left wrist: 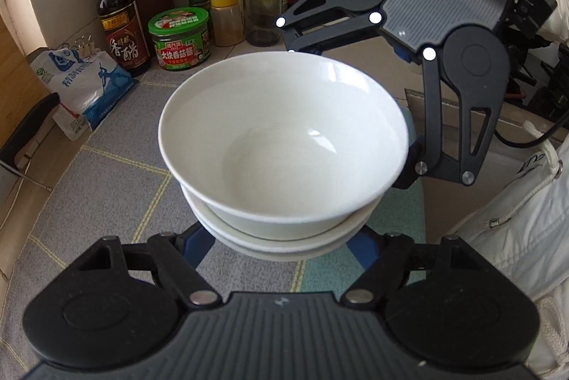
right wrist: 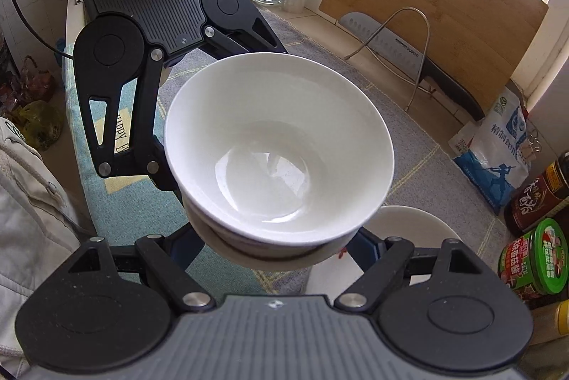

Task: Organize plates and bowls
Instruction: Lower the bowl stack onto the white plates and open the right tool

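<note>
A stack of white bowls (left wrist: 284,138) hangs above the patterned mat (left wrist: 106,188), one deep bowl on top of shallower ones. My left gripper (left wrist: 279,246) clasps the lower bowls from the near side in the left wrist view, its blue fingers (left wrist: 197,244) pressed against the stack. My right gripper (left wrist: 355,106) grips the same stack from the opposite side. In the right wrist view the stack (right wrist: 281,145) fills the centre, with the right gripper (right wrist: 275,250) below it and the left gripper (right wrist: 220,116) at upper left. Every fingertip is hidden by the bowls. A white plate (right wrist: 409,237) lies on the mat underneath.
A vinegar bottle (left wrist: 119,24), a green jar (left wrist: 179,40), a salt bag (left wrist: 81,84) and more bottles line the wall. A bamboo cutting board (right wrist: 437,10), a knife (right wrist: 409,52) and a wire rack (right wrist: 419,24) stand by the window. A person's white jacket (left wrist: 515,220) is beside the counter.
</note>
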A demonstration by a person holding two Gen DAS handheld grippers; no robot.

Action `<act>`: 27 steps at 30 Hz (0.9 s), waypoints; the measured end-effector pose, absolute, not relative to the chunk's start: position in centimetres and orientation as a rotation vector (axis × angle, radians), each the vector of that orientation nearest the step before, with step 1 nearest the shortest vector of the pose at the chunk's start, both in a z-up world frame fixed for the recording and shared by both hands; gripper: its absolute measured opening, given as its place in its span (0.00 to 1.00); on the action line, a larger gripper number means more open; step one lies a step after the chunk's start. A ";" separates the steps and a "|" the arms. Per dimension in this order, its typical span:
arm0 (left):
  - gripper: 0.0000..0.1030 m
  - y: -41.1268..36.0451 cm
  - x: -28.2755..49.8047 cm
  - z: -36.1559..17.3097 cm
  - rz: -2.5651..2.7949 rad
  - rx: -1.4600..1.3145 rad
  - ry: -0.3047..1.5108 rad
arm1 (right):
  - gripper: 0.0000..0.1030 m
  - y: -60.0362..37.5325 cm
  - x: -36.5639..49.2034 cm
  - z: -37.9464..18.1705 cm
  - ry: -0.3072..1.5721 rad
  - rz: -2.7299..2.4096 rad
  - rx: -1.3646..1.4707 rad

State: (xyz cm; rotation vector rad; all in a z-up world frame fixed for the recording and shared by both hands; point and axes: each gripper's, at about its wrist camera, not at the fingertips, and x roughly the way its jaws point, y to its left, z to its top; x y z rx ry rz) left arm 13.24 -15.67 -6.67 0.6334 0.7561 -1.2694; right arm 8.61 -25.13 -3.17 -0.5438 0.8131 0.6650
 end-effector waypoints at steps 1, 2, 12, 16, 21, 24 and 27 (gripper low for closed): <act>0.77 -16.4 13.5 -6.7 -1.275 0.637 0.750 | 0.86 -25.7 8.6 -3.0 0.812 0.657 -0.544; 0.77 -17.1 13.7 -6.6 -1.282 0.639 0.744 | 0.86 -26.4 8.6 -2.8 0.812 0.647 -0.543; 0.77 -22.9 15.9 -7.4 -1.336 0.671 0.704 | 0.86 -33.1 8.9 -2.7 0.825 0.554 -0.517; 0.76 -24.6 16.8 -8.0 -1.351 0.678 0.706 | 0.86 -35.3 9.2 -3.2 0.839 0.525 -0.493; 0.76 -25.7 17.6 -8.9 -1.352 0.691 0.715 | 0.86 -36.7 9.7 -4.0 0.852 0.503 -0.487; 0.76 -26.2 18.1 -9.4 -1.346 0.694 0.722 | 0.86 -37.1 10.1 -4.4 0.860 0.493 -0.488; 0.76 -26.6 18.4 -9.8 -1.339 0.694 0.728 | 0.86 -37.5 10.7 -4.8 0.871 0.489 -0.486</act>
